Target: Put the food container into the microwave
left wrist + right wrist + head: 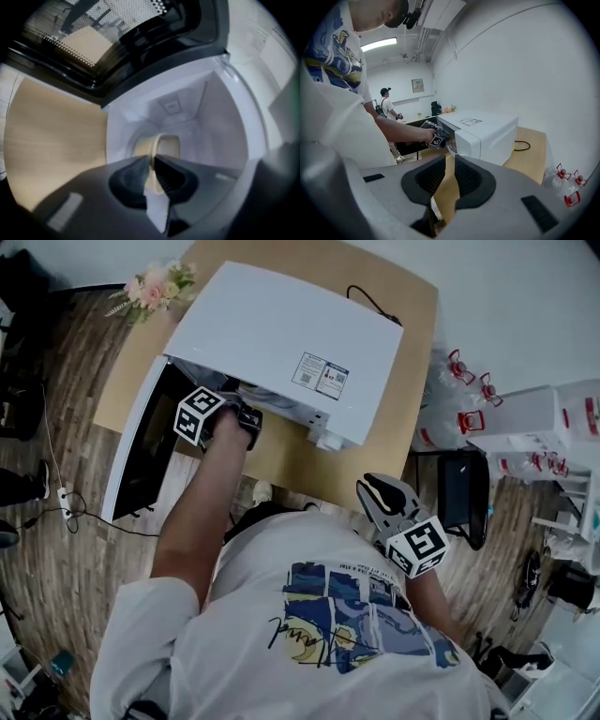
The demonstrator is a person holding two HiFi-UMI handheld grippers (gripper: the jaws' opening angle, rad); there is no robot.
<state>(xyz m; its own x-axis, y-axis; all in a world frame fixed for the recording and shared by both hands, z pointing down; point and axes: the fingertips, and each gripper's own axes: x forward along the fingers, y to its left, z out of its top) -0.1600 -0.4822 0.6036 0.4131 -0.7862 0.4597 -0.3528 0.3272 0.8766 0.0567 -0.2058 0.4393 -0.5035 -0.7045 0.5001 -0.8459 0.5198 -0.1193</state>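
Observation:
A white microwave [281,343] stands on the wooden table [286,457] with its dark door [141,442] swung open to the left. My left gripper [246,415] reaches into the opening, so its tips are hidden in the head view. In the left gripper view the jaws of the left gripper [153,161] are shut on the rim of a cream food container [168,147]. The container is inside the white cavity [220,122], low over the turntable. My right gripper [377,488] hangs back beside my body, off the table's near edge. The right gripper [450,161] is shut with nothing in it.
A bunch of flowers [155,285] lies at the table's far left corner. A black cable [370,301] runs behind the microwave. Bottles with red caps [459,390] and a black chair [464,498] are to the right. Another person [386,105] stands far off.

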